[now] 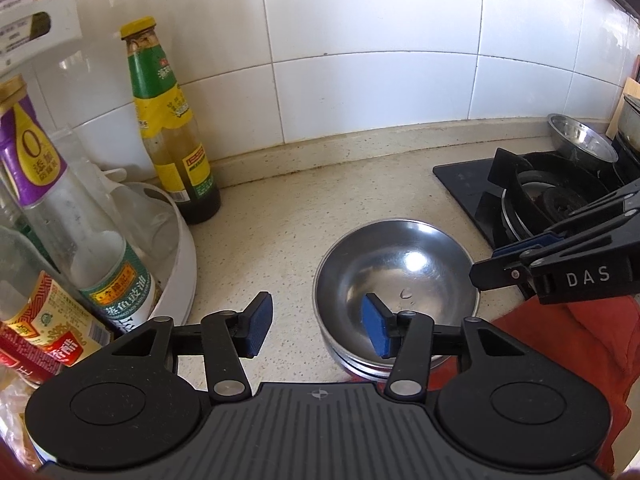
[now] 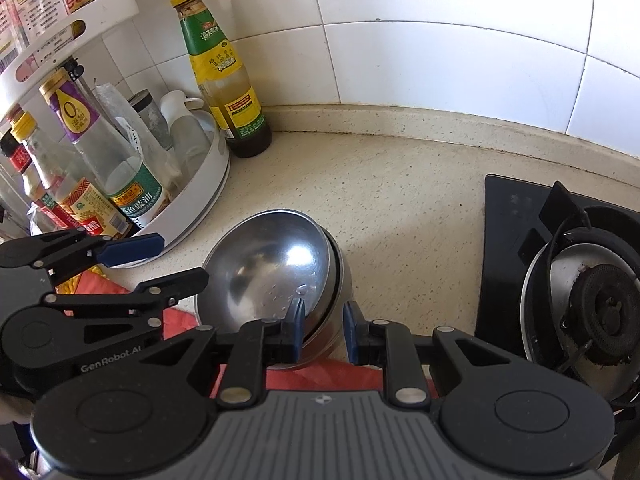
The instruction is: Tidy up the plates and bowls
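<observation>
A stack of steel bowls (image 1: 394,280) is seen on the speckled countertop (image 1: 304,208), directly ahead of the left gripper (image 1: 316,326). The left gripper's jaws are spread wide, and nothing is held between them; one blue pad (image 1: 376,326) is seen over the near inside of the top bowl, while the other pad hangs over bare counter to the left of the stack. In the right wrist view the same stack of steel bowls (image 2: 276,276) is seen with the top bowl tilted inside the one beneath it. The right gripper (image 2: 322,330) is parted by a narrow gap; its left pad (image 2: 297,330) is placed at the near rim of the tilted bowl, and its right pad is placed just outside the wall of the stack, so the near edge lies between the jaws; whether the pads actually press on the metal cannot be told. A red cloth (image 2: 320,376) is seen beneath and behind the stack, close under the gripper. To the right of the right gripper a black gas stove (image 2: 560,272) with a burner is set into the counter. Ahead and to the left of both grippers a white round rack (image 2: 200,184) filled with condiment bottles is found, with a tall green-and-yellow-labelled sauce bottle (image 2: 224,76) standing just beside it against the tiled wall. Beyond the stove, far to the right of the left gripper, another steel bowl (image 1: 582,138) is seen.
</observation>
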A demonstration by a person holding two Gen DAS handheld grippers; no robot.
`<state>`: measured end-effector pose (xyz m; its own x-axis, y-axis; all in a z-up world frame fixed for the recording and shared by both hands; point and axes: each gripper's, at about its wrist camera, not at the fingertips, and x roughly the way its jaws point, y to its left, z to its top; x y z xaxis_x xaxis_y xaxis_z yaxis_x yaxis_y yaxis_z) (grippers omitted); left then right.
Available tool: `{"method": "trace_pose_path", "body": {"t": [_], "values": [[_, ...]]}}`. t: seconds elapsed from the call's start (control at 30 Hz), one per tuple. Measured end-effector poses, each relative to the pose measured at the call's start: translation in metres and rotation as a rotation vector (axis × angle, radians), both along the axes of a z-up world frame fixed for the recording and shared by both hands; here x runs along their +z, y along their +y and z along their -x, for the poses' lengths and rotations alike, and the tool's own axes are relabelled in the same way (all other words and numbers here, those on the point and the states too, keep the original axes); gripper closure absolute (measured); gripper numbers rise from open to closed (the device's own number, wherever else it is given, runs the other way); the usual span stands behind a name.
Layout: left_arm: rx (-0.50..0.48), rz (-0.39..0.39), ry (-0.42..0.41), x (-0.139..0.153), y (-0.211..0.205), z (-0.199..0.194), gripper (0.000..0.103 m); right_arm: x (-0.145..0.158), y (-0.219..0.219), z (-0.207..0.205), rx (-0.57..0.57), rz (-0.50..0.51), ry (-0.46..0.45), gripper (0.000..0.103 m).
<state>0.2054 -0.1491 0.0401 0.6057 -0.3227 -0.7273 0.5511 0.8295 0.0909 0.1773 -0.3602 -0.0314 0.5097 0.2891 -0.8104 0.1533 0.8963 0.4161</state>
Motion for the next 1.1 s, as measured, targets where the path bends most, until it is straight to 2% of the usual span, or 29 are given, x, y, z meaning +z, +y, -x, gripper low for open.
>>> {"method": "trace_pose_path", "body": {"t": [0.1, 0.27, 0.33, 0.5, 0.63, 0.77, 0.93, 1.1], "values": [[0.008, 0.002, 0.004, -0.002, 0.003, 0.001, 0.043, -0.001, -0.001, 0.001, -0.011, -0.011, 0.000, 0.079], [0.006, 0.035, -0.008, -0.002, 0.013, 0.004, 0.030, -0.003, -0.002, 0.004, -0.034, -0.044, 0.005, 0.076], [0.009, 0.045, -0.005, -0.003, 0.018, 0.005, 0.029, -0.005, -0.002, 0.004, -0.040, -0.056, 0.010, 0.072], [-0.005, 0.083, 0.013, -0.006, 0.030, 0.005, 0.025, -0.011, -0.001, -0.001, -0.055, -0.110, 0.022, 0.072], [-0.056, 0.095, 0.012, -0.014, 0.043, 0.013, 0.019, -0.016, 0.000, -0.006, -0.062, -0.119, 0.035, 0.070], [-0.126, 0.102, 0.033, -0.029, 0.052, 0.018, 0.018, -0.022, -0.002, -0.012, -0.069, -0.129, 0.047, 0.064], [-0.211, 0.136, 0.040, -0.046, 0.045, 0.007, 0.018, -0.027, -0.002, -0.017, -0.074, -0.122, 0.064, 0.062], [-0.308, 0.139, 0.067, -0.065, 0.032, -0.004, 0.016, -0.038, -0.003, -0.022, -0.090, -0.138, 0.092, 0.061]]}}
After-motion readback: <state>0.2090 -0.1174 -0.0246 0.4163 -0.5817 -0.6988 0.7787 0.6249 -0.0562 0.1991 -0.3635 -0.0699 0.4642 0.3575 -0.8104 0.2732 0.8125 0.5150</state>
